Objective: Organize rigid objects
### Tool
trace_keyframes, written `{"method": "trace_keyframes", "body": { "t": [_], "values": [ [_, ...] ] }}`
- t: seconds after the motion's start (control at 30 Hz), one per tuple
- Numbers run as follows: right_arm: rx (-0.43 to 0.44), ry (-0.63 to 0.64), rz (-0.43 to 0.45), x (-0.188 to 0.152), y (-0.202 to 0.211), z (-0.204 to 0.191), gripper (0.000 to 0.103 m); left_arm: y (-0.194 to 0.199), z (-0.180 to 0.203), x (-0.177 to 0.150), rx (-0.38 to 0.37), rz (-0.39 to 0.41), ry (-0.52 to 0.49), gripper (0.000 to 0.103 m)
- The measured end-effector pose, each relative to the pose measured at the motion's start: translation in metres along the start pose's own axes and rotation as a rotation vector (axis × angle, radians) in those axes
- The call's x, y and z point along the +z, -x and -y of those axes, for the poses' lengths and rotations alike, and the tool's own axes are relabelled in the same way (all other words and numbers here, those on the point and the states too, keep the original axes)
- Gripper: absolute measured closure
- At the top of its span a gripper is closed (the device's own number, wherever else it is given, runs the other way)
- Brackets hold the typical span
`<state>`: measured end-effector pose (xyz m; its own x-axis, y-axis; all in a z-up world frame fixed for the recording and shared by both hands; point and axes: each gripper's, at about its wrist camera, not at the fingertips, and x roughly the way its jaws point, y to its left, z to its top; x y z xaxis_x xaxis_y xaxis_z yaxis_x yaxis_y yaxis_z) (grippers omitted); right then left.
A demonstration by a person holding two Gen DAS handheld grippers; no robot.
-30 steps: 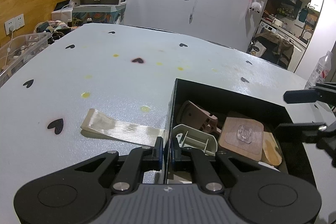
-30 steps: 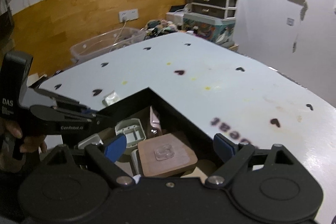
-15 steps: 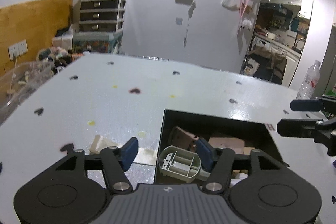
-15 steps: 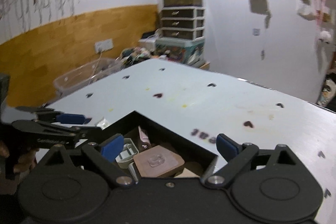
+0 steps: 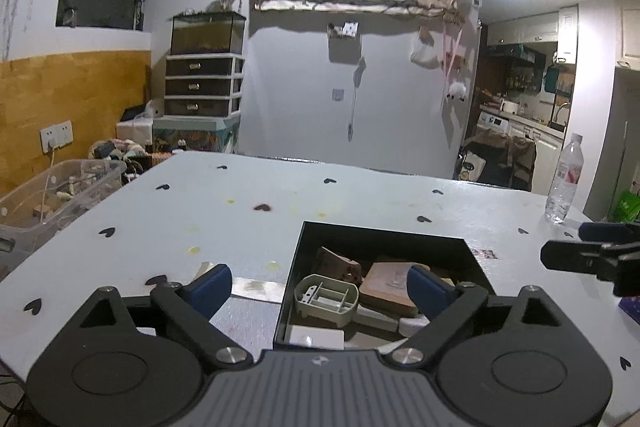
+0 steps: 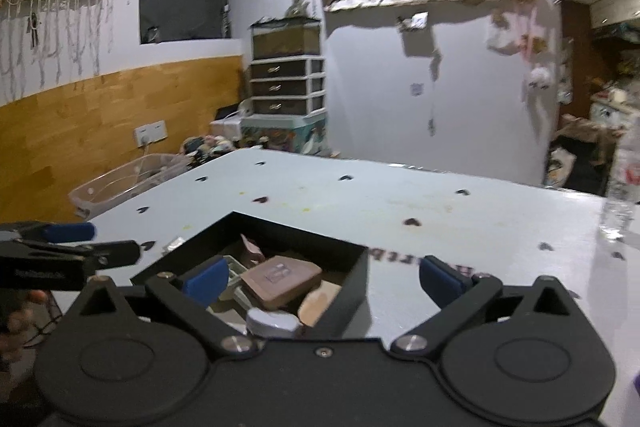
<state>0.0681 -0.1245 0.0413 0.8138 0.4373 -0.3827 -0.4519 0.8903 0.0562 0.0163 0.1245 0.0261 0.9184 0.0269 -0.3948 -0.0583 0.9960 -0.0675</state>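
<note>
A black box sits on the pale table and holds several rigid pieces: a grey-green plastic frame, a brown wooden block, a flat brown pad and a white piece. My left gripper is open and empty, held above the box's near left corner. My right gripper is open and empty, above the box from the right side. The brown pad and a white cap show there.
A flat beige strip lies on the table left of the box. A water bottle stands at the table's far right edge. A clear plastic bin sits beyond the left edge. A drawer unit stands by the wall.
My left gripper has opened wide, released the grey-green frame into the box and pulled back and up. My right gripper has also drawn back and up, staying open.
</note>
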Motion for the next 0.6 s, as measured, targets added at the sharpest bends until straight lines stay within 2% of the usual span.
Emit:
{"method": "trace_keyframes", "body": {
  "t": [0.23,0.6],
  "values": [
    [-0.05,-0.014,0.058,-0.025,0.035,-0.008,0.0,0.032,0.01,-0.017,0.02,0.045,-0.02,0.0],
    [-0.104,-0.047,0.102,-0.042,0.061,-0.01,0.0,0.057,0.019,-0.033,0.016,0.08,-0.041,0.0]
  ]
}}
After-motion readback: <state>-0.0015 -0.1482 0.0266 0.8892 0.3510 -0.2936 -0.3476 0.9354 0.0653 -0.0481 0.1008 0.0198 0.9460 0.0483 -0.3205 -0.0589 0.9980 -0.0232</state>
